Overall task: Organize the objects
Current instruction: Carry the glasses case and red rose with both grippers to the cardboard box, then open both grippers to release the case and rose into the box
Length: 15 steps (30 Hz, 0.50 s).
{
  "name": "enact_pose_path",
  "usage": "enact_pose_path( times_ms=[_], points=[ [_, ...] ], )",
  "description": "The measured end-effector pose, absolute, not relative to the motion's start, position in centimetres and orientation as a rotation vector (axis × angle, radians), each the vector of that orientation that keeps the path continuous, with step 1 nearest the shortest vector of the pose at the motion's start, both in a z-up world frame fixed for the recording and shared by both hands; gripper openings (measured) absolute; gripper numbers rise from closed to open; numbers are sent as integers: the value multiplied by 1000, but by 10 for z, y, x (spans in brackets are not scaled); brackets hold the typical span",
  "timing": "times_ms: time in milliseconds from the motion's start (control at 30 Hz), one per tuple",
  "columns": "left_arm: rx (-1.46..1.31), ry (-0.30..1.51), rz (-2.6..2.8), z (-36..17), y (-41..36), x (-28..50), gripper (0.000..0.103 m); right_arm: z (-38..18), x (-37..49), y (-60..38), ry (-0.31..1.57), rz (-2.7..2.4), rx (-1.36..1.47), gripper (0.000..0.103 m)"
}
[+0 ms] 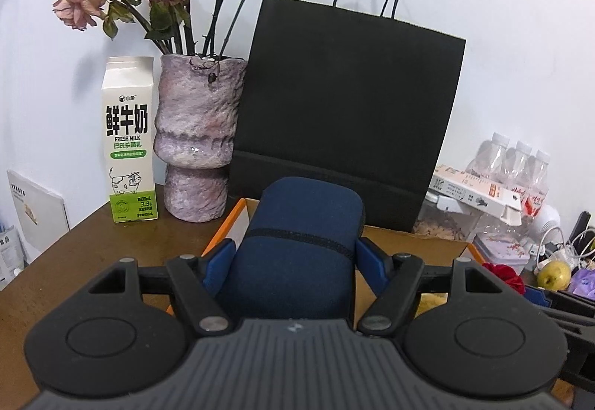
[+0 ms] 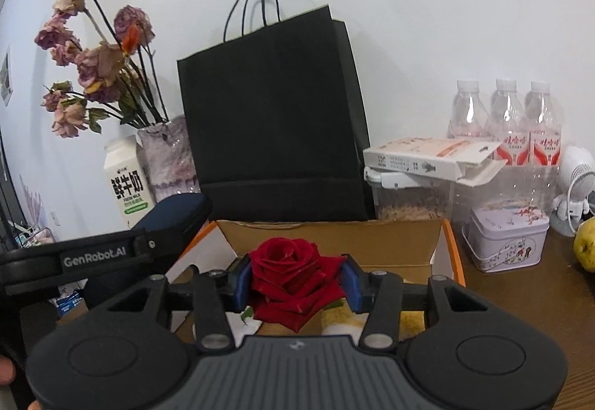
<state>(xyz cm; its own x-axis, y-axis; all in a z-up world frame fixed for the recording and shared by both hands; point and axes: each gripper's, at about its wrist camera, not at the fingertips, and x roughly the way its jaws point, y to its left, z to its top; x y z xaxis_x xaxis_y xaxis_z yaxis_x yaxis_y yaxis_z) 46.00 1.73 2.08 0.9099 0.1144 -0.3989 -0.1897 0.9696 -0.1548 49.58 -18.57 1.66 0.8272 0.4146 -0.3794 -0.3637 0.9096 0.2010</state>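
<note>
My left gripper [image 1: 295, 257] is shut on a navy blue zip case [image 1: 301, 242], which sticks out forward over the open cardboard box [image 1: 438, 242] with orange edging. My right gripper [image 2: 295, 280] is shut on a red rose bloom [image 2: 293, 276], its blue pads pressed on the petals from both sides, above the same cardboard box [image 2: 334, 242]. In the right wrist view the left gripper [image 2: 93, 254] and its navy case [image 2: 174, 213] come in from the left. The rose [image 1: 502, 274] also shows at the right in the left wrist view.
A black paper bag [image 1: 346, 112] stands behind the box. A milk carton [image 1: 130, 142] and a vase of dried roses [image 1: 200, 142] stand at the left. Water bottles [image 2: 505, 120], a white carton [image 2: 427, 157], a clear container [image 2: 412, 202], a tin [image 2: 505, 239] and a yellow-green fruit [image 2: 585, 248] crowd the right.
</note>
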Motion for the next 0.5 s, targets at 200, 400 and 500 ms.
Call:
enact_pose_path(
  times_ms=[200,400,500],
  points=[
    [-172,407,157,10,17,467,72,4,501,-181,424,351,64,46],
    [-154,433,171,-1,17,475,72,-5,504,-180,432,326,47,47],
    [-150,434,173,-4,18,477,72,-7,505,-180,432,327,43,47]
  ],
)
